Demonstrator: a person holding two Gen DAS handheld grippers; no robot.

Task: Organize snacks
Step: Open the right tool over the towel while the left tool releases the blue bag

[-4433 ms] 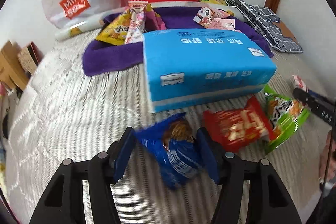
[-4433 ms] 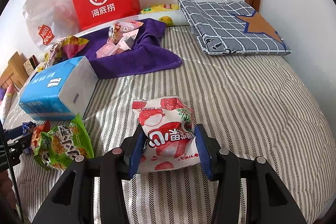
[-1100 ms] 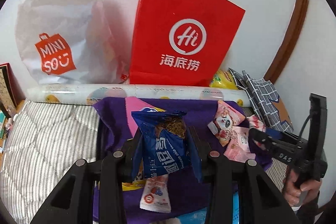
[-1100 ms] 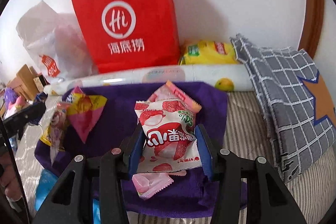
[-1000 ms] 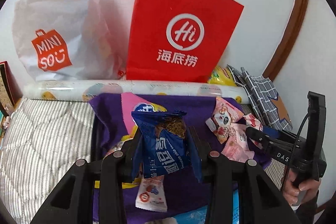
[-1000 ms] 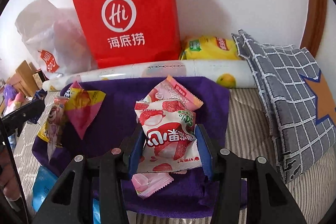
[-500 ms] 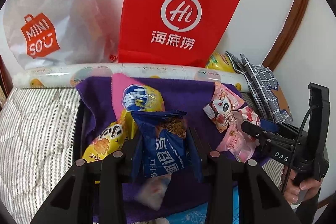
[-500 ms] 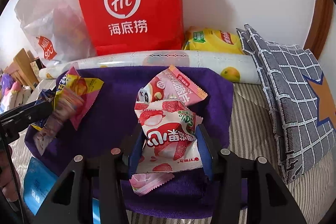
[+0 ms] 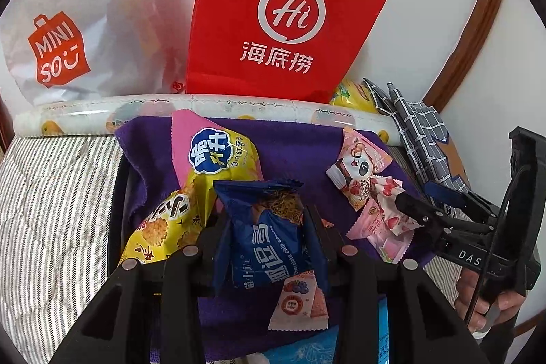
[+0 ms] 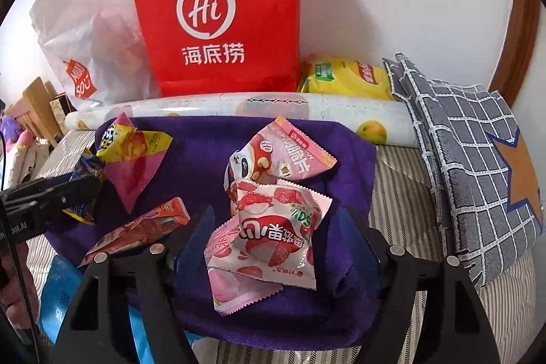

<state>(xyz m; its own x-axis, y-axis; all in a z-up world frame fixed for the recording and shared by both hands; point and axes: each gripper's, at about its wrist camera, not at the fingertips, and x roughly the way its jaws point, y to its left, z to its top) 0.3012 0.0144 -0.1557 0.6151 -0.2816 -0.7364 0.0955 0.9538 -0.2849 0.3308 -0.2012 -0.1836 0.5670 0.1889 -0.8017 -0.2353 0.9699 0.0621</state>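
As right gripper (image 10: 278, 239) opens, lychee packet (image 10: 273, 236) between jaws, untouched

The right claw (image 10: 276, 227) is being opened. A white and red snack bag (image 10: 273, 237) is seen lying loose between its jaws on the purple towel (image 10: 344, 166).

Bare purple towel (image 10: 204, 152) between yellow-pink pkts (image 10: 133, 145) and pink pkts (image 10: 273, 193): room there. Behind, blocked by patterned roll (image 10: 273, 106), red bag (image 10: 218, 12). Right side hemmed by grey checked cushion (image 10: 471, 152).
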